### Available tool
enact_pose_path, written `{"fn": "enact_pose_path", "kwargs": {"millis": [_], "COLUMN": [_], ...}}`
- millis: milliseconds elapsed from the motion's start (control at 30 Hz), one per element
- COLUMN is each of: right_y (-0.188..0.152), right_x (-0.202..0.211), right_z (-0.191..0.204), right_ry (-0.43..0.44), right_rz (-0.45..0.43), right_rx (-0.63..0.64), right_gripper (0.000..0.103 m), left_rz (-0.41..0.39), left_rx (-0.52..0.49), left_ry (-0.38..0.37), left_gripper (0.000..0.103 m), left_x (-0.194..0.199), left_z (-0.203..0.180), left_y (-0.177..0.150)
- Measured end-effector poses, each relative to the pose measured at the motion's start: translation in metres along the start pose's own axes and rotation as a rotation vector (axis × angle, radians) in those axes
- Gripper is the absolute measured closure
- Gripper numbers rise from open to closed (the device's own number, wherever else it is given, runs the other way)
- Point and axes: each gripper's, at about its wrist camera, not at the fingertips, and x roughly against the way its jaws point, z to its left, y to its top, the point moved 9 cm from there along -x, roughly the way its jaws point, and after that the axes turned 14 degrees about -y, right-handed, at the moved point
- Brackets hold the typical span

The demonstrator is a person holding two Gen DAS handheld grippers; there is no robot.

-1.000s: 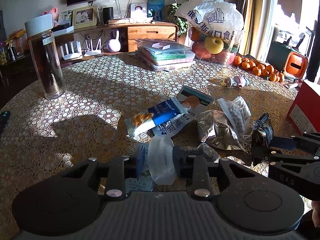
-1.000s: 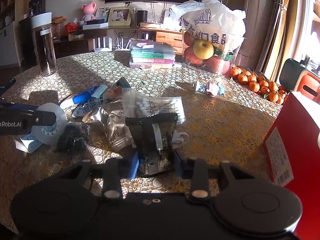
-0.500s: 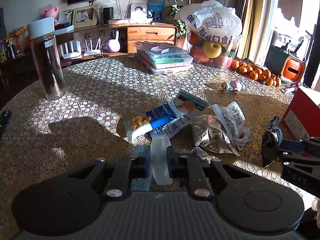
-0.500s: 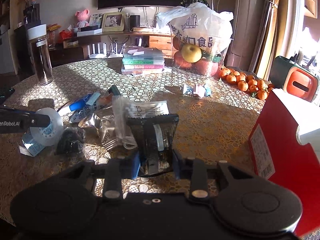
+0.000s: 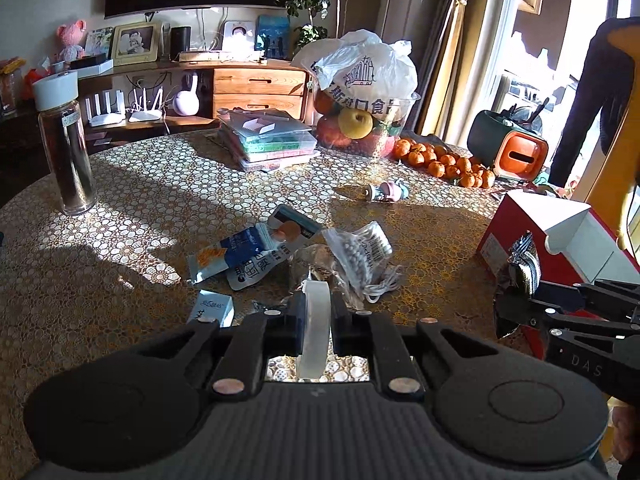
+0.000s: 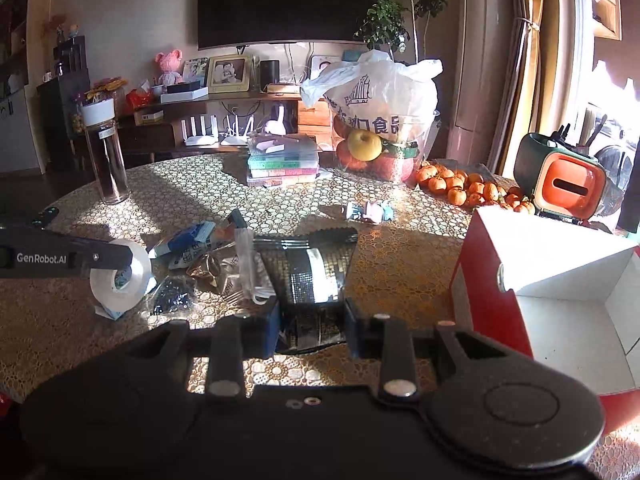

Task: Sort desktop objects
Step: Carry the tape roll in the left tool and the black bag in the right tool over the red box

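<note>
My left gripper (image 5: 316, 312) is shut on a roll of clear tape (image 5: 316, 328), held on edge above the table; the roll also shows in the right wrist view (image 6: 120, 280). My right gripper (image 6: 312, 320) is shut on a black metallic snack packet (image 6: 308, 272), lifted beside the open red box (image 6: 560, 280); the packet also shows in the left wrist view (image 5: 524, 264). Blue-and-white snack packets (image 5: 244, 248), a bag of cotton swabs (image 5: 360, 248), a small blue box (image 5: 214, 308) and a dark packet (image 6: 172, 296) lie in a loose pile on the table.
A tall jar (image 5: 66, 148) stands at the far left. Stacked plastic cases (image 5: 268, 144), a bag of fruit (image 5: 360, 92), several mandarins (image 5: 444, 160) and an orange-and-green holder (image 5: 508, 152) sit at the back. A small pastel toy (image 5: 386, 192) lies mid-table.
Both grippers have risen from the table. The left has lifted the tape roll; the right has carried the black packet up and right toward the red box.
</note>
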Motion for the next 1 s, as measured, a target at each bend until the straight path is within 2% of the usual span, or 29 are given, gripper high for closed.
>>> {"fn": "enact_pose_path", "kwargs": {"millis": [200, 400, 700, 1000], "right_y": [0.004, 0.009, 0.007, 0.001], "right_x": [0.029, 0.052, 0.060, 0.039], "right_z": [-0.030, -0.064, -0.111, -0.168], "right_ry": [-0.020, -0.046, -0.098, -0.150], "right_rz": [-0.004, -0.013, -0.021, 0.004], "right_rx": [0.001, -0.019, -0.034, -0.056], "right_gripper": [0.071, 0.071, 0.071, 0.071], "left_rz": [-0.011, 0.003, 0.027, 0.069], "left_rx": [0.007, 0.016, -0.066, -0.153], "left_ry": [-0.134, -0.279, -0.371, -0.421], "left_gripper": [0.091, 0.091, 0.091, 0.091], "left_x": [0.011, 0.005, -0.022, -0.064], "left_z": [-0.048, -0.101, -0.166, -0.224], "left_y": [0.014, 0.026, 0.040, 0.049]}}
